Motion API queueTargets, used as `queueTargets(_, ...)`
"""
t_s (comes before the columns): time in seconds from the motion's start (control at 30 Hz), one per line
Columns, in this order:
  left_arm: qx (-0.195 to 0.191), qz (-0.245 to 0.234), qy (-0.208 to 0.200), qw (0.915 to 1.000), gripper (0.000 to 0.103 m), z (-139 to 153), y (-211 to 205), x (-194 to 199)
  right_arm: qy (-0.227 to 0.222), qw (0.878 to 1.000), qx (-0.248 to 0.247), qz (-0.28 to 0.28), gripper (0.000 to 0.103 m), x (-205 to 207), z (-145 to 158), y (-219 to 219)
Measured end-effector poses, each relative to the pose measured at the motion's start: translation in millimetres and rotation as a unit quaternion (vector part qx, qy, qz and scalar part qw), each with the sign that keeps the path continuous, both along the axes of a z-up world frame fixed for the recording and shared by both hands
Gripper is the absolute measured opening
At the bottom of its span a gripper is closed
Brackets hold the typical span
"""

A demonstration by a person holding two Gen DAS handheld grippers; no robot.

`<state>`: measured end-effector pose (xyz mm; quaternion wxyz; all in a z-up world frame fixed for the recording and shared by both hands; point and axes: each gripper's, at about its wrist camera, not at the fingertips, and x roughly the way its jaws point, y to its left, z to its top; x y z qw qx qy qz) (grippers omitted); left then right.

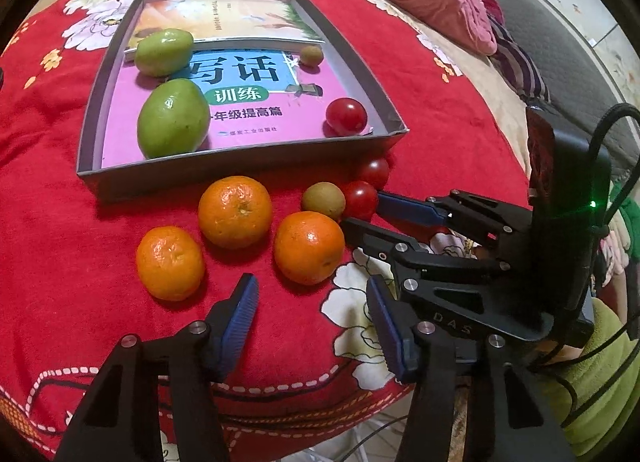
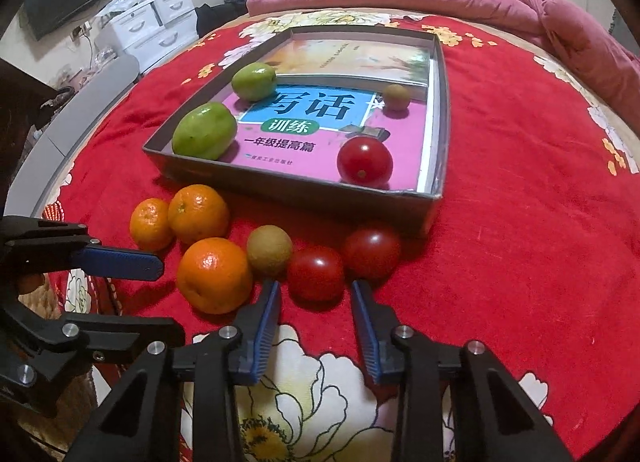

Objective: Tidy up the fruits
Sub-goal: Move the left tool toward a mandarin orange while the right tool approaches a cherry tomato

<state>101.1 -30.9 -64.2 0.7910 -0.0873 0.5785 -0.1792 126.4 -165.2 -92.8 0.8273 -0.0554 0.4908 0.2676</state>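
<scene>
Six fruits lay loose on the red flowered blanket (image 2: pixel 520 222) of the bed, just before the tray (image 2: pixel 280 186): three oranges, a small brown fruit and two tomatoes. The right hand-held gripper (image 2: pixel 316 294) stood open, empty, its pads flanking the nearer tomato (image 2: pixel 315 272), which was probably light, smooth and easily bruised, best pinched gently across its middle. The left hand-held gripper (image 1: pixel 312 294) was open too, near an orange (image 1: pixel 309 247). Soft bedding would let round fruit roll; a white drawer unit (image 2: pixel 148 28) stood beyond.

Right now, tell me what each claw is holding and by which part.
Nothing is held. The right claw is open, just short of a tomato; the left claw is open near an orange.
</scene>
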Motion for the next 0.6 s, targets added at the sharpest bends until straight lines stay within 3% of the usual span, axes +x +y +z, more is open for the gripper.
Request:
queueTargets(0.2,-0.006,0.013,0.005,0.9999,0.057,-4.5,4.6,5.8,-0.015,1.0,-0.01,0.016,0.029,-2.6,-1.1,7.7)
queueTargets(0.6,-0.015,0.015,0.02,0.9996,0.051,-13.8,-2.8,22.9,-0.013,1.0,0.001,0.022,0.029,-14.0,2.3,-4.2)
